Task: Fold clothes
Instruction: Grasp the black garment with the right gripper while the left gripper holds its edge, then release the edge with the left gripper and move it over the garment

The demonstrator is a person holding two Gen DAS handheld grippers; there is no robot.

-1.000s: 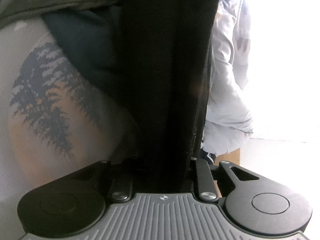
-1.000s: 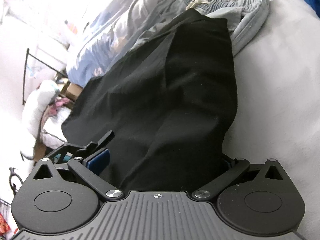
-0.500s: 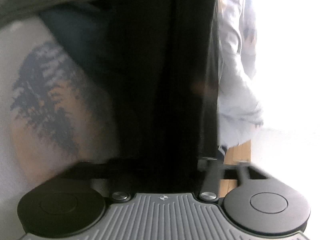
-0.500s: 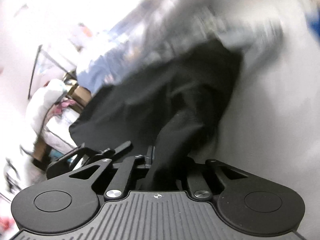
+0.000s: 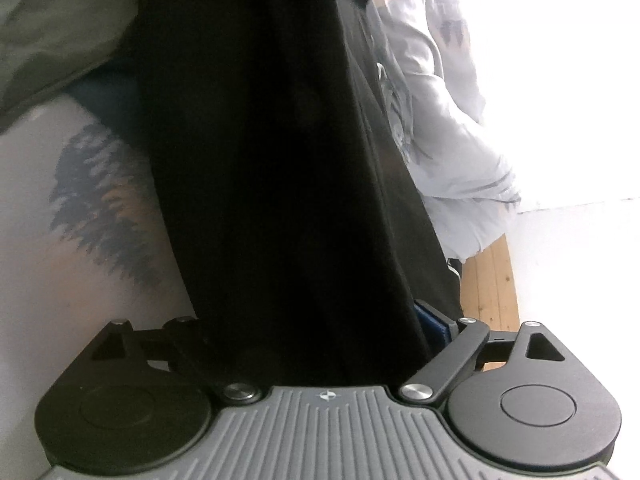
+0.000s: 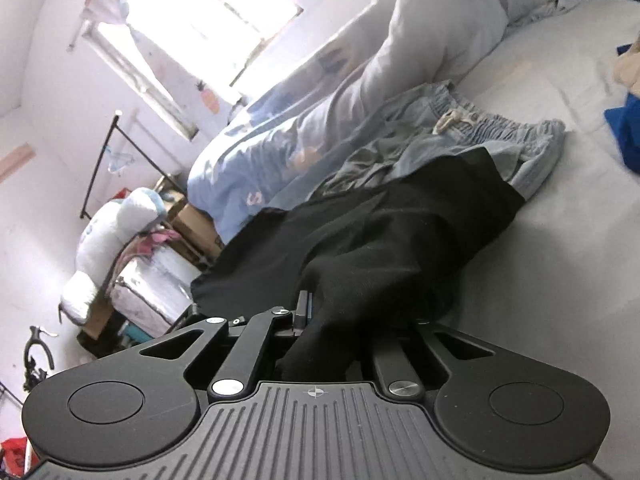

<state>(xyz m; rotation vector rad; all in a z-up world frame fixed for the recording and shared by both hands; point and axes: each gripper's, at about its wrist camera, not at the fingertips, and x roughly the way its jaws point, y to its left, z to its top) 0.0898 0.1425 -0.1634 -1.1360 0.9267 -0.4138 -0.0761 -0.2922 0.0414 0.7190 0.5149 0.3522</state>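
A black garment [image 6: 400, 232] lies spread on the grey bed sheet [image 6: 560, 260]. My right gripper [image 6: 344, 320] is shut on a bunched edge of it, which is lifted off the bed. In the left wrist view the same black garment [image 5: 272, 160] fills the middle and runs down between the jaws of my left gripper [image 5: 320, 320]. Those jaws are opening and stand wide. The right pad [image 5: 434, 324] shows blue and stands clear of the cloth; the left finger is hidden under the fabric.
Light blue drawstring trousers [image 6: 492, 136] lie under the black garment's far end. A pale blue quilt [image 6: 260, 168] and a white pillow [image 6: 440, 28] sit behind. A blue cloth [image 6: 624, 132] lies far right. A grey tree-print garment [image 5: 92, 208] and wooden floor [image 5: 488, 288] flank the left gripper.
The left jaws have spread wide and let go of the black cloth. The right jaws have shut on the garment's edge and risen with it.
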